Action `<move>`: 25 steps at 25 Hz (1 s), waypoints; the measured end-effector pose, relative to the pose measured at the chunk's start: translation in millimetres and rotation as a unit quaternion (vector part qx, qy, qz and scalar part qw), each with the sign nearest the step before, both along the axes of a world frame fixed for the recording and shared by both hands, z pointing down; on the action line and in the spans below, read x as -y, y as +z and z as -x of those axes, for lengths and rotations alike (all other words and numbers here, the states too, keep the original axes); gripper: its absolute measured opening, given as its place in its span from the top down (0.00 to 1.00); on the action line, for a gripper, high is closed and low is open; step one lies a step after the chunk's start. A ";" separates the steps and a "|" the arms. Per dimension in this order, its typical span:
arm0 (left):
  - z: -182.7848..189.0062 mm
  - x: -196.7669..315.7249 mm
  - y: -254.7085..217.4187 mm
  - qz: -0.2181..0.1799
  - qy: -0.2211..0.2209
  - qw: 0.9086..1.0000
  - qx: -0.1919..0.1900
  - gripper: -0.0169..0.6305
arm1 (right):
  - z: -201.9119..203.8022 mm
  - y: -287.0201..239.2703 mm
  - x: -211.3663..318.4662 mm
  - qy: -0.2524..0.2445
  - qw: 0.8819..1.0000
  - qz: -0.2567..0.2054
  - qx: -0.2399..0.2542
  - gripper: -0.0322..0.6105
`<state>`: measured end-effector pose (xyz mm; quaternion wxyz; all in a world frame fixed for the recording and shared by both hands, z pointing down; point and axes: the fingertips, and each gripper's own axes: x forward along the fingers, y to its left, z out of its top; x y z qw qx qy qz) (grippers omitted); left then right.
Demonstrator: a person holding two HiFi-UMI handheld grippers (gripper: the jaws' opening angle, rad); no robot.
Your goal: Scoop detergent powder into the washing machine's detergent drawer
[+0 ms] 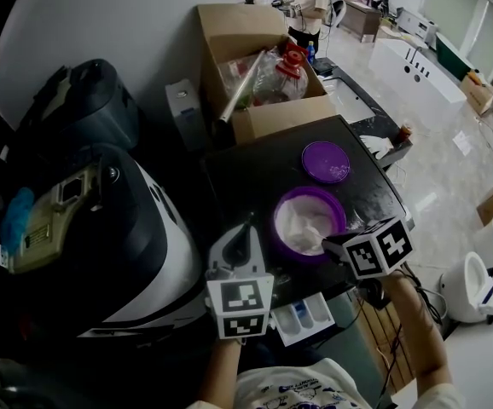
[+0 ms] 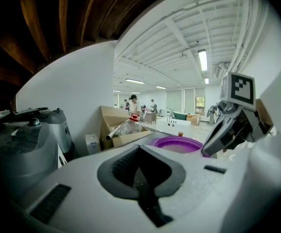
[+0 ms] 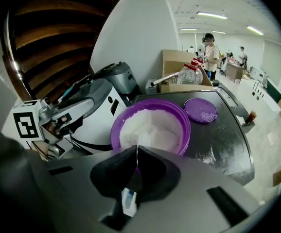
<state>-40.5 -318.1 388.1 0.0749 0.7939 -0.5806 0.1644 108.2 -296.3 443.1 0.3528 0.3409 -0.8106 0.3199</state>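
A purple bowl (image 1: 306,221) of white detergent powder (image 3: 150,130) stands on the dark machine top (image 1: 246,173). Its purple lid (image 1: 326,161) lies just behind it. The white detergent drawer (image 1: 302,318) is pulled out below the front edge, between my two arms. My right gripper (image 3: 137,150) is shut on a thin clear scoop (image 3: 143,139) whose tip hangs over the powder at the bowl's near rim. My left gripper (image 1: 248,228) hovers at the bowl's left side, jaws shut with nothing in them. From the left gripper view the bowl's rim (image 2: 177,143) lies ahead, the right gripper (image 2: 207,152) beside it.
A cardboard box (image 1: 263,75) holding a clear bottle with a red cap (image 1: 291,58) stands behind the machine top. A black-and-white appliance (image 1: 101,228) fills the left. Spilled powder (image 3: 213,154) dusts the top near the bowl. People stand far back; a toilet (image 1: 485,279) is at right.
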 end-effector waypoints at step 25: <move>-6.9 -0.9 -11.1 -0.013 -0.004 1.000 -0.009 0.97 | -7.7 -34.7 12.9 0.207 0.934 0.006 0.292 0.92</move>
